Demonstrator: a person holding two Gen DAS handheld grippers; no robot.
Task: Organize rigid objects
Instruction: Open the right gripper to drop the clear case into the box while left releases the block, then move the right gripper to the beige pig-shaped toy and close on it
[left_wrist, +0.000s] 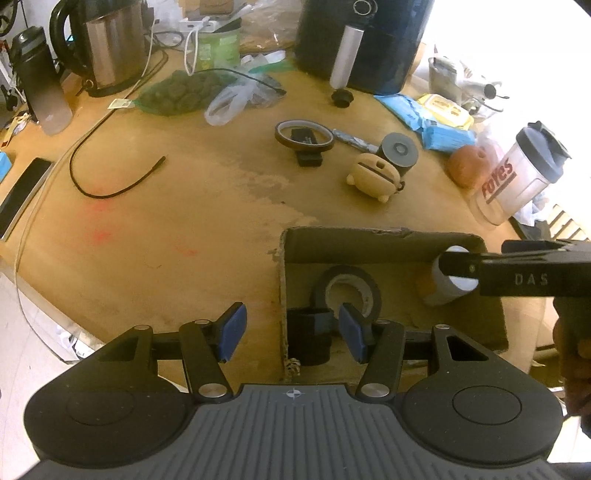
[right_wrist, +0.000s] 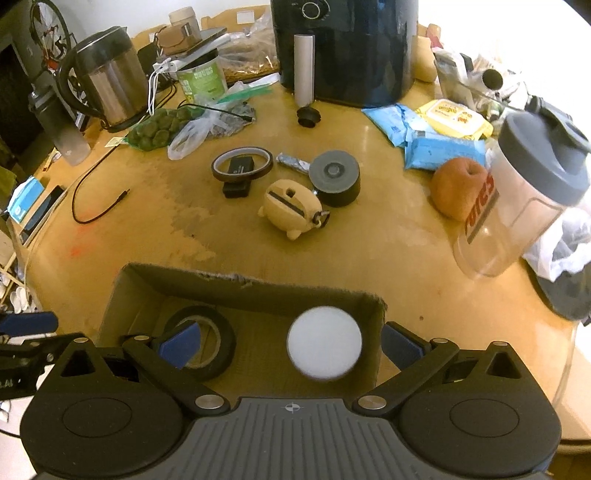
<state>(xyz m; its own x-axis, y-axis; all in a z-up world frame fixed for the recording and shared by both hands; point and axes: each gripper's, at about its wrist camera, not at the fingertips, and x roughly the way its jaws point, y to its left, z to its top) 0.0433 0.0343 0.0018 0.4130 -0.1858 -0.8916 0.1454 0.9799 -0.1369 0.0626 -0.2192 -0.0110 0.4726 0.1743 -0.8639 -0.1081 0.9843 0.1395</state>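
Left wrist view: the left gripper (left_wrist: 292, 334) is seen with its blue pads apart and nothing clamped; the box's (left_wrist: 388, 240) left wall passes between them. Inside the box, a black tape roll (left_wrist: 349, 291) leans against the far wall, and a black block (left_wrist: 308, 339) is seen beside it, at the left wall. At the box's right end, a white-capped bottle (left_wrist: 448, 280) with an orange body lies tilted, partly hidden by the right gripper's dark arm; whether it is touched cannot be told.

Right wrist view: the right gripper (right_wrist: 291, 349) is seen with its jaws wide, the left pad over the tape roll (right_wrist: 201, 343), the right pad outside the box's (right_wrist: 258, 286) right wall. The bottle's (right_wrist: 324, 347) round white cap is seen blurred between the pads, touched by neither. Beyond the box, on the table (right_wrist: 369, 240), a tan figurine (right_wrist: 291, 208), a grey-topped cylinder (right_wrist: 334, 177) and a thin tape ring (right_wrist: 242, 168) are seen.
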